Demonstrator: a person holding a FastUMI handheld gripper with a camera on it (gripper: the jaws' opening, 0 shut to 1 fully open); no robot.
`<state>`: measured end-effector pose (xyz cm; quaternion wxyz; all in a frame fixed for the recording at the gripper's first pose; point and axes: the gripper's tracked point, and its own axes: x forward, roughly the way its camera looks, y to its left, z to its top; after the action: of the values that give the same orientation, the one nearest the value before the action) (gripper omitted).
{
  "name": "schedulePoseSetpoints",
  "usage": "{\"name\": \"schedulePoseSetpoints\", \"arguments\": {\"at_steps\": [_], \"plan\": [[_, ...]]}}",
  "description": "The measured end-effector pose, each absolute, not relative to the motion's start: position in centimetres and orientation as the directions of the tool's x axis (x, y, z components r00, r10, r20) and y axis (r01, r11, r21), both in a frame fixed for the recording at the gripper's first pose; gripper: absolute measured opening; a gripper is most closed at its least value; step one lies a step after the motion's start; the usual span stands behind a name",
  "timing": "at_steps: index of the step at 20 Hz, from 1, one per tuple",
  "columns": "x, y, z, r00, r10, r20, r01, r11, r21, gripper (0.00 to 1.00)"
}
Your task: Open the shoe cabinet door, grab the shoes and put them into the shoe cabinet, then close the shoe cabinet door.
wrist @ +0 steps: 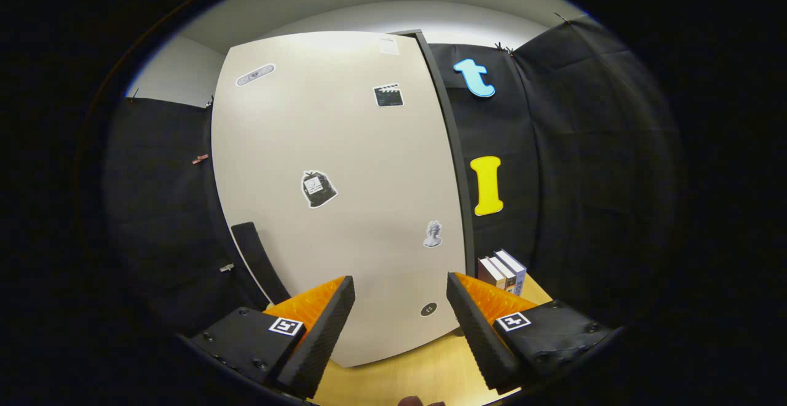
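My gripper (399,326) has its fingers spread wide with nothing between them, over the wooden tabletop (424,375). Just ahead, the shoe cabinet door (344,166) stands upright and looks closed, its long axis vertical; its dark handle strip (258,261) lies forward and to the left of my left finger, which I judge the pull depends on. Beyond the right finger, some books (503,270) stand beside the cabinet.

No legible text — the cabinet door (338,197) carries stickers (318,189) (print too small).
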<state>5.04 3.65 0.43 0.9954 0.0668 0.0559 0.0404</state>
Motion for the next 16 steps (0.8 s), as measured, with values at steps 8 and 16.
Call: {"name": "schedulePoseSetpoints", "arguments": {"at_steps": [8,16], "plan": [[4.7,0.1,1.1,0.997,-0.033,-0.066,0.037,0.998,0.051,0.98],[4.4,-1.5,0.4,0.995,-0.075,-0.072,0.078,0.997,0.03,0.98]]}}
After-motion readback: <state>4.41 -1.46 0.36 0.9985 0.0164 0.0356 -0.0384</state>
